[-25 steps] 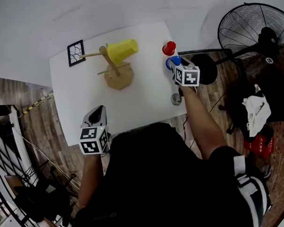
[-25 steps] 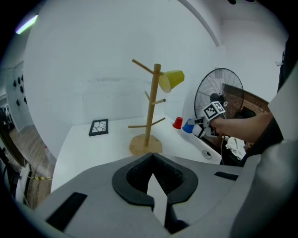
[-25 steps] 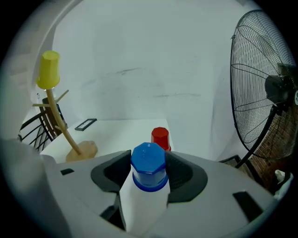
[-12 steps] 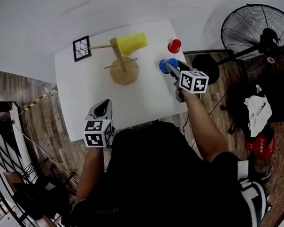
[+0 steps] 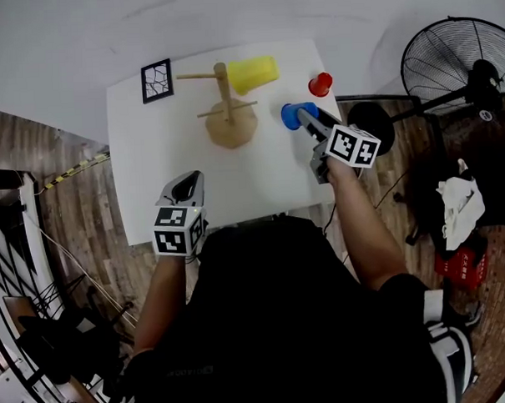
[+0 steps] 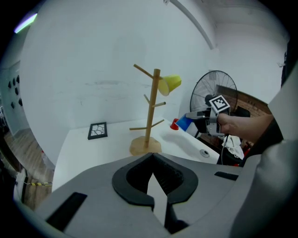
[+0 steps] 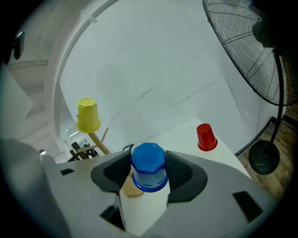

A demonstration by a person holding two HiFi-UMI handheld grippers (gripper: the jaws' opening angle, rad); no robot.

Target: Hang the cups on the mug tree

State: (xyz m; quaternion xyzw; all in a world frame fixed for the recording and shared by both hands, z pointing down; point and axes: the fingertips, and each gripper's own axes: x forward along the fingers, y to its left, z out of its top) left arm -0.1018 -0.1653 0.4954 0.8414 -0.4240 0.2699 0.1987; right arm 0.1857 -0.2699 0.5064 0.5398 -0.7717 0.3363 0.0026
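While the L gripper (image 6: 152, 157) sits clenched on nothing at the white table's (image 5: 150, 159) near edge, the R gripper (image 7: 149, 170) grips a blue plastic cup (image 7: 148, 162) by its sides, closed base up, rim down, axis across the jaws. Only the L gripper view shows it tilted, off the table, near the wooden mug tree (image 6: 150, 116) w/ a yellow cup (image 6: 170, 83) on it.

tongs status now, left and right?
Left tongs: closed, empty.
Right tongs: closed on the blue cup.
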